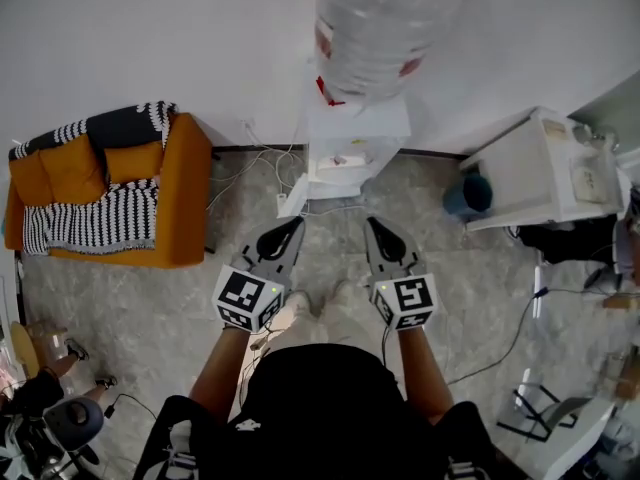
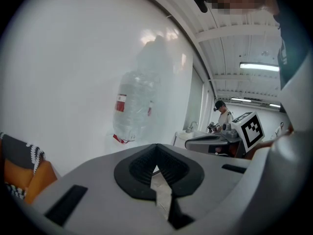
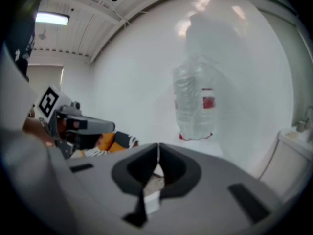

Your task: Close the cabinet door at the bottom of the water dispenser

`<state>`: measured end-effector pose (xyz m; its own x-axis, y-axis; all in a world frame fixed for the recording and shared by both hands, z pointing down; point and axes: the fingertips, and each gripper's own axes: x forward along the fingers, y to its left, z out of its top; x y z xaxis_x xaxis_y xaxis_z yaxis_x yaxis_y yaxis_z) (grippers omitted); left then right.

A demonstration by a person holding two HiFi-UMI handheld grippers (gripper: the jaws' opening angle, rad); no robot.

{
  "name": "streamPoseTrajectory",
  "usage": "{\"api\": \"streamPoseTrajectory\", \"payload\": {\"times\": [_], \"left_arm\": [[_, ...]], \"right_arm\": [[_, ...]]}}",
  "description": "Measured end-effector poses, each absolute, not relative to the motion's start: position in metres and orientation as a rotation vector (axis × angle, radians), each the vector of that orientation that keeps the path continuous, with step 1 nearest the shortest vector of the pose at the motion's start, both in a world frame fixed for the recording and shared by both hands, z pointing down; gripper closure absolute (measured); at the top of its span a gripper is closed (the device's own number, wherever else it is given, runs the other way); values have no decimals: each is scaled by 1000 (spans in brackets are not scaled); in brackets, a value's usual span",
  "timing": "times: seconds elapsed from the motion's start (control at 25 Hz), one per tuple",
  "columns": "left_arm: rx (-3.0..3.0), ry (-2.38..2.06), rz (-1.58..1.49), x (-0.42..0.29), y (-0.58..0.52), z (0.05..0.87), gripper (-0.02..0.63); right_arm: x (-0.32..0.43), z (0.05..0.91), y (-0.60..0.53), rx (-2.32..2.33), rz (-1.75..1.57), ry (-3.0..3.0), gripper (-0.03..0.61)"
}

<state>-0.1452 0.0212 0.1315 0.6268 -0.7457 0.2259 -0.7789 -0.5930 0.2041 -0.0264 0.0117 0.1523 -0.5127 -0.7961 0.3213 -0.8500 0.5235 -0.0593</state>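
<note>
The water dispenser (image 1: 355,133) stands against the white wall at the top centre of the head view, with a large clear bottle (image 1: 380,23) upside down on top of it. At its foot the cabinet door (image 1: 294,194) appears to be swung out toward the left, so the low compartment behind it is open. The steep angle makes it hard to tell how far the door is open.

Grey stone floor (image 1: 330,248) lies between the dispenser and the tongs. The left tongs (image 1: 296,225) and the right tongs (image 1: 372,224) are held side by side, near the dispenser but apart from it, and both point at its base. In the left gripper view the left tongs (image 2: 156,149) are pressed together with nothing between them. The right gripper view shows the right tongs (image 3: 157,149) pressed together and empty too. Both gripper views show the bottle ahead against the wall.

Loose cables (image 1: 250,168) trail over the floor just left of the door, along the skirting. Farther left is an orange sofa (image 1: 180,188) with a black-and-white striped blanket (image 1: 95,223) draped over it. To the right of the dispenser a white table (image 1: 540,173) stands at an angle, with a dark blue cup (image 1: 468,194) at its near end. The wearer's shoes (image 1: 300,308) show on the floor between the two grippers. In the left gripper view another person (image 2: 224,119) stands far back in the room.
</note>
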Motion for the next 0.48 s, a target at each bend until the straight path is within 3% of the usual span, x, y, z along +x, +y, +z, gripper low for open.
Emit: {"api": "streamPoseTrajectory", "payload": {"times": [0.48], "left_arm": [[2439, -1221, 223, -129, 13, 205, 603]], "right_arm": [[-17, 222, -9, 1261, 427, -2460, 543]]}}
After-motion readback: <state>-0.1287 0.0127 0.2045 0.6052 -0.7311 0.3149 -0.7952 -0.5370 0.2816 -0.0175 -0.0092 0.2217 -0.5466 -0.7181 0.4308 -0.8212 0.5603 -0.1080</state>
